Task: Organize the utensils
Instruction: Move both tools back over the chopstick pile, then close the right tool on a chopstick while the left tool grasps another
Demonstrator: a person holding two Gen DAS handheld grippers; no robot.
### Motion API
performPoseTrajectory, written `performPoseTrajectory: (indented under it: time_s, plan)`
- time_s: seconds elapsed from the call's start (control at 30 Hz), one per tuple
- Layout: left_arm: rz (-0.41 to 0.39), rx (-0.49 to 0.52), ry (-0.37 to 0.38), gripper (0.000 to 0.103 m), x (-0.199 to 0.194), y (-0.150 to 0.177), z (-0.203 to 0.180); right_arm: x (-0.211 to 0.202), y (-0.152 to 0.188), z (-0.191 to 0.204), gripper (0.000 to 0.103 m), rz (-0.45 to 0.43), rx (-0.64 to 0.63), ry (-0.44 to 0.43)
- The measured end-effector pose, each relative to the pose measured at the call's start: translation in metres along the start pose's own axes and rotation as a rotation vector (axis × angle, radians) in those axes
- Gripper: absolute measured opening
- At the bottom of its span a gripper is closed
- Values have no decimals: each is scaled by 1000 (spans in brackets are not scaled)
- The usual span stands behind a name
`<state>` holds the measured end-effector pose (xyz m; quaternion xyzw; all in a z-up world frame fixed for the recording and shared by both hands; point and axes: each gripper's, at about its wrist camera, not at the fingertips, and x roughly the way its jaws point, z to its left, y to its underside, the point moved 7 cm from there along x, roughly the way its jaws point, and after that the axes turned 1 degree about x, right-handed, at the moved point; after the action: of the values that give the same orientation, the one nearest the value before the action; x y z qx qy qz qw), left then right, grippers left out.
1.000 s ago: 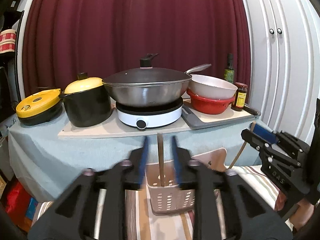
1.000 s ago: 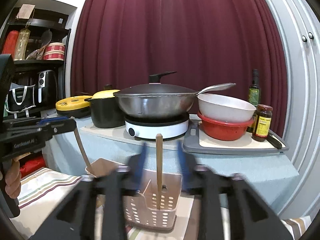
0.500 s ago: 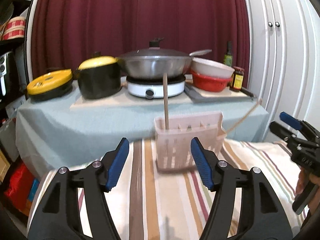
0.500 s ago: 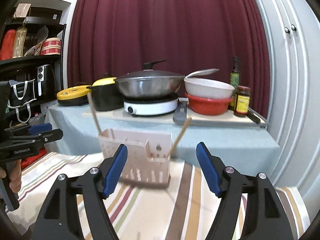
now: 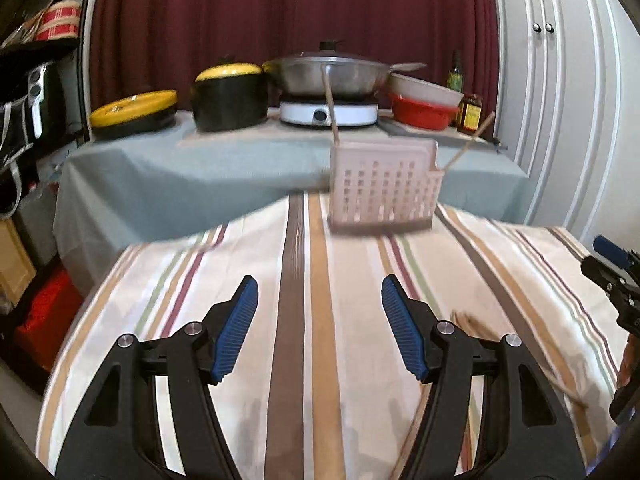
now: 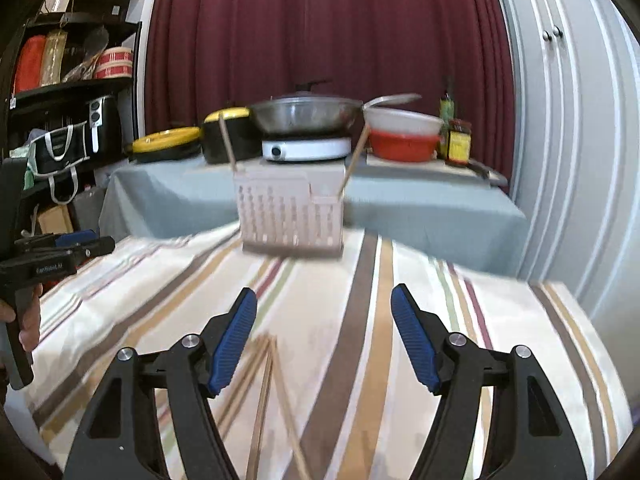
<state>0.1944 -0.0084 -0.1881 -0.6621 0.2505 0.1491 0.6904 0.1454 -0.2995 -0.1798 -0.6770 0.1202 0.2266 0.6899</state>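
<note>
Home kitchen: wok [image 5: 328,76] on hotplate [image 5: 328,114], pots [image 5: 230,96].

A pale pink slotted holder [image 6: 291,216] stood upright on the striped cloth [image 6: 360,320], holding two wooden sticks [image 6: 227,142] that leaned outward. More thin wooden sticks [image 6: 264,384] lay loose on the cloth nearer the camera.

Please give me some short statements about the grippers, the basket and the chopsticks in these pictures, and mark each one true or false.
1. Both the left gripper and the right gripper are open and empty. True.
2. The basket holds two chopsticks. True.
3. The basket stands on the grey table. False: it stands on the striped cloth.
4. No loose chopsticks lie on the cloth. False: several lie near the right gripper.
</note>
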Motion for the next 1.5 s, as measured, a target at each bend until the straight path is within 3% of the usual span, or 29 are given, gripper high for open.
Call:
performPoseTrajectory:
  time_s: [0.33,0.6,0.77,1.0,1.23,1.3,1.5]
  plan:
    - [81,-16,24,63,-24,70,2,-35,87,-1,48,128,54,11]
    - [116,-10,41,63,-37,107,-4,-40,126,-3,35,192,80,12]
    - [116,1,48,63,-42,116,-9,-43,137,-8,32,194,93,27]
    - [124,19,63,63,-42,126,-17,-44,146,-4,13,202,88,19]
    - [142,34,90,61,-39,138,-27,-45,146,7,8,196,73,-5]
    - [147,37,98,59,-39,141,-29,-45,146,9,8,196,65,-7]
    - [185,53,126,39,-32,151,-34,-45,145,11,8,196,61,-10]
